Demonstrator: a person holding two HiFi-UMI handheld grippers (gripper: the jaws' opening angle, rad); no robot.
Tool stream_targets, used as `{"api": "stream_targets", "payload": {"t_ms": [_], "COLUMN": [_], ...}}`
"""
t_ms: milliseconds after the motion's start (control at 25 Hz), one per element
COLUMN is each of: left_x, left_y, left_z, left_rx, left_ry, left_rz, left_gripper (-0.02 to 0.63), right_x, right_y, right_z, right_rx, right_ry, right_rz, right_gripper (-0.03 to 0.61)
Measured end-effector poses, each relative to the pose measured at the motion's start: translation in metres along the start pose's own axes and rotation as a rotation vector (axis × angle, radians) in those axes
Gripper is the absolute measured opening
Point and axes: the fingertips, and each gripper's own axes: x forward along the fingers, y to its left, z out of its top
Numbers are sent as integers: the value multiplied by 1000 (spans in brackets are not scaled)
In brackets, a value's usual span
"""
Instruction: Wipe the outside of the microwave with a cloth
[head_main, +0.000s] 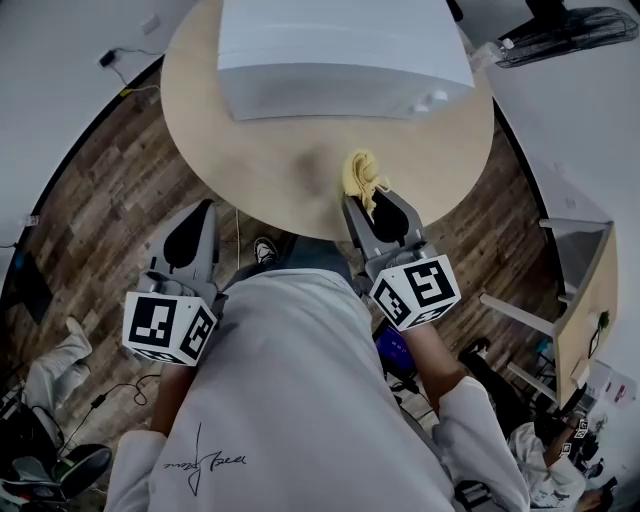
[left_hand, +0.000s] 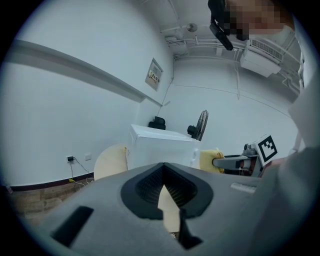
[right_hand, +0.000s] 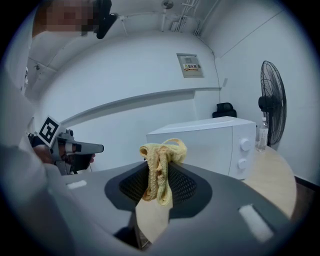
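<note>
- We hold the right gripper (right_hand: 160, 156) with its jaws pressed together on the yellow cloth (right_hand: 159, 170). The cloth is bunched into a crumpled wad that sticks up past the jaw tips and hangs a little way down between the dark pads.
- In the head view, the cloth (head_main: 362, 178) sits over the near edge of the round pale table (head_main: 250, 170). It is in front of the microwave (head_main: 340, 60) and clearly apart from it, with bare tabletop between them.
- The microwave is white and stands toward the far side of the table. Its two knobs (right_hand: 243, 152) are on the right of its front face.
- Our left gripper (left_hand: 162, 167) has its jaws closed together with nothing between them.
- In the head view, the left gripper (head_main: 198, 215) is low on our left, off the table and over the dark wood floor (head_main: 110, 190). It is well apart from the right gripper (head_main: 365, 205).
- Each gripper carries a cube with black-and-white square markers (head_main: 418, 290) at its rear end.
- A black standing fan (right_hand: 272, 100) is behind the table to the right of the microwave, and a clear bottle (right_hand: 262, 134) stands on the table just beside the microwave's right side.
</note>
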Motion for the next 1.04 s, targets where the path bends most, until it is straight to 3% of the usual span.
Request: {"api": "stream_targets", "payload": {"t_ms": [760, 1040], "left_x": [13, -10], "left_y": [-4, 6], "left_z": [-9, -17], "left_rx": [-13, -29], "left_ry": [26, 31], "left_rz": [8, 10], "left_gripper": [-9, -9], "right_x": [-12, -16], "right_y": [-16, 7], "right_z": [-8, -13], "right_rx": [59, 33], "right_ry": [38, 53], "right_rz": [-12, -18], "right_gripper": [120, 117]}}
